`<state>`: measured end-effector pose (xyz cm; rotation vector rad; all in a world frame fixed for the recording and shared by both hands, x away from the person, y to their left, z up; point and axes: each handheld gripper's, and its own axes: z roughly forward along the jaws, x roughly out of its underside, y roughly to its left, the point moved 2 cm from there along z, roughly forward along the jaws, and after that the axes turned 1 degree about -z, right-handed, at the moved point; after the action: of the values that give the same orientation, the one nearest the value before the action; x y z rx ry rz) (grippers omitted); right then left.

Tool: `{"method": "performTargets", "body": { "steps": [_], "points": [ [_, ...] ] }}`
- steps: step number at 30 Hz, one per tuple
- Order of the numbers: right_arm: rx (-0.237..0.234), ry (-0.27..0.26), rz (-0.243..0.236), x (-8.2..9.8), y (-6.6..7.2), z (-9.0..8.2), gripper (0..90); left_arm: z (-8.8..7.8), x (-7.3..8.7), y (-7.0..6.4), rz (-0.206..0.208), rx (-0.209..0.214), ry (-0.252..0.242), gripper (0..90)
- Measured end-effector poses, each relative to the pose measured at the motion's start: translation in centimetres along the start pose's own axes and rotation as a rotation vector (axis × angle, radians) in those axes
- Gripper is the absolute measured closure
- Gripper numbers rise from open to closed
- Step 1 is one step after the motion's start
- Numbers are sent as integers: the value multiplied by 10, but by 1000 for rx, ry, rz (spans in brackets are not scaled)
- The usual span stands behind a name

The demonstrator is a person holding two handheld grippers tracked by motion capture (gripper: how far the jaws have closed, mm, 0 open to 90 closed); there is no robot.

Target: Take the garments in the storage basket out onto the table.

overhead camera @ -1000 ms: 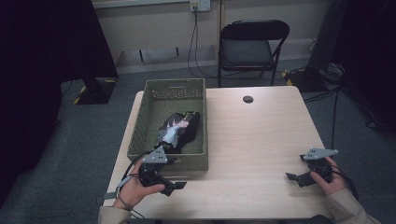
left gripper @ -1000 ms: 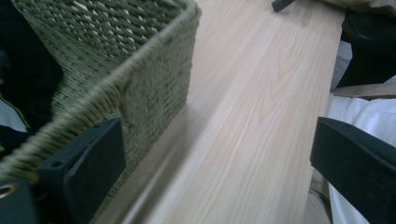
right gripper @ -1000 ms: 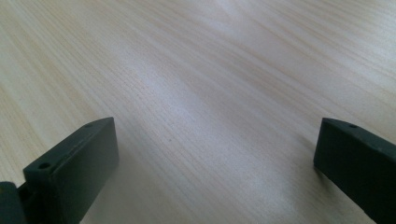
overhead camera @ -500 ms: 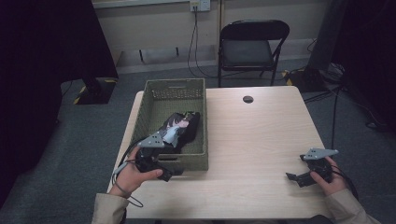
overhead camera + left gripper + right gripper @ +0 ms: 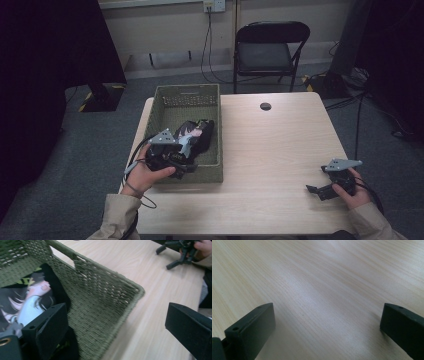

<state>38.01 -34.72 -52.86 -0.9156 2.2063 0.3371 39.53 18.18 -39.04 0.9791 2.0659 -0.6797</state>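
Observation:
A green woven basket (image 5: 189, 95) stands on the left half of the pale wooden table (image 5: 275, 150). In it lies a black cloth (image 5: 199, 132) printed with a pink and light-blue cartoon figure (image 5: 30, 300). My left gripper (image 5: 189, 167) hovers over the basket's near left corner, open wide. In the left gripper view (image 5: 116, 312) its jaws straddle the basket's near wall (image 5: 100, 297), one jaw inside above the cloth and the other outside above the table. My right gripper (image 5: 320, 190) rests open on bare wood (image 5: 327, 312) at the near right, and it also appears in the distance (image 5: 180, 252).
A black folding chair (image 5: 265, 50) stands behind the table, with cables hanging from a wall socket (image 5: 210, 6). A small round black cap (image 5: 265, 106) sits in the tabletop near its far edge. Grey carpet surrounds the table.
My left gripper has moved forward from the table's near left edge to the basket's near corner, with one jaw now inside it. The right gripper has stayed still.

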Motion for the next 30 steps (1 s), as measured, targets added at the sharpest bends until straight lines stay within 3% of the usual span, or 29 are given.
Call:
{"method": "performTargets", "body": {
  "steps": [9,30],
  "points": [
    [0,0,0,0,0,0,0,7,-11,17,9,-42,12,40],
    [0,0,-1,0,0,0,0,23,-22,48,12,-96,33,36]
  ]
}}
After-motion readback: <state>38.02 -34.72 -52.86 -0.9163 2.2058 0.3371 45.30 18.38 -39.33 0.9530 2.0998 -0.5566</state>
